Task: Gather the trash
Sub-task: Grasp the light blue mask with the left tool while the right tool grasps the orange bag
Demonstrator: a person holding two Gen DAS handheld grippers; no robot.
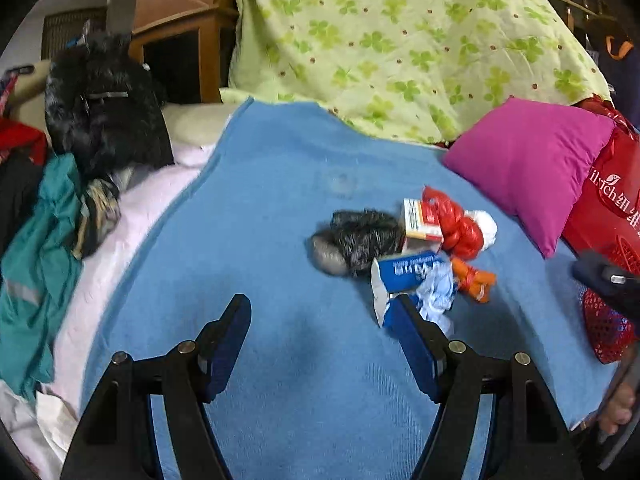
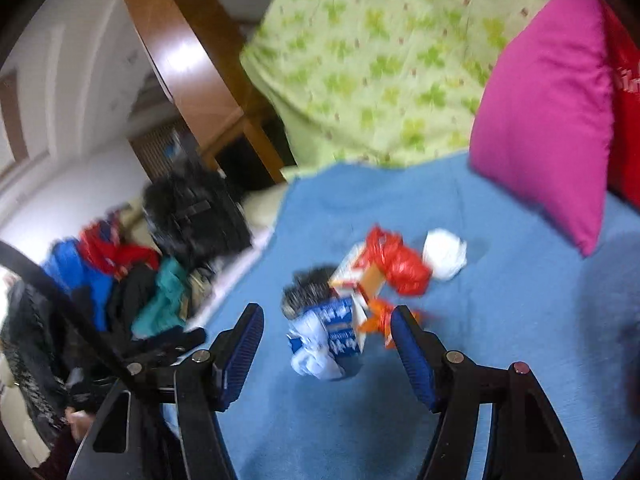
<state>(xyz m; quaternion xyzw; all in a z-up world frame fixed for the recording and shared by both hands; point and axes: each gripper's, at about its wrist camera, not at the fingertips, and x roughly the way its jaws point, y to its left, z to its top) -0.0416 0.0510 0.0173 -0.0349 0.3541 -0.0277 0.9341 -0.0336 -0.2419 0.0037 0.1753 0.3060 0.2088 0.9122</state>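
A small pile of trash lies on a blue blanket (image 1: 260, 208). It holds a crumpled black bag (image 1: 356, 240), a white and orange carton (image 1: 418, 224), a red wrapper (image 1: 456, 220), white paper (image 1: 486, 228), a blue and white packet (image 1: 408, 280) and an orange scrap (image 1: 474, 280). My left gripper (image 1: 322, 312) is open and empty, just left of and below the pile. My right gripper (image 2: 326, 322) is open and empty, its jaws either side of the blue and white packet (image 2: 332, 332). The red wrapper (image 2: 396, 260) and white paper (image 2: 444, 254) lie beyond it.
A magenta pillow (image 1: 528, 168) and a red bag (image 1: 612, 200) sit to the right. A green patterned quilt (image 1: 400, 40) rises behind. Clothes (image 1: 44, 240) and a black furry coat (image 1: 104, 100) are heaped on the left. A red mesh basket (image 1: 608, 328) is at the right edge.
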